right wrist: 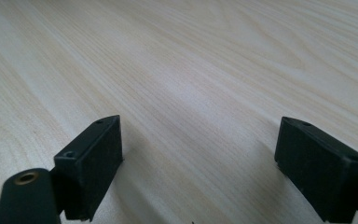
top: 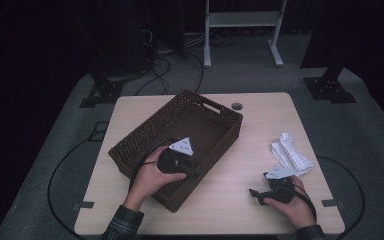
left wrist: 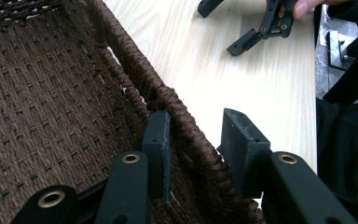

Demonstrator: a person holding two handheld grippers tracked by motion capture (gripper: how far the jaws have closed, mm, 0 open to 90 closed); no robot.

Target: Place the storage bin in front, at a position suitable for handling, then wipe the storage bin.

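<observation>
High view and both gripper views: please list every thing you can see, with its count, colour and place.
Basket: one, dark brown woven, left half of the table, set at an angle.
White object: one, white, right side of the table; what it is cannot be told.
Table: one, light wood, centre.
Shelf frame: one, white, on the floor behind the table.
Cables: several, black, on the floor behind and around the table.
Left gripper: one, black, jaws astride the basket's near wall; the right-hand pad stands off it.
Right gripper: one, black, jaws wide open on bare table.
Hands: two, at the bottom edge, each holding a gripper.
</observation>
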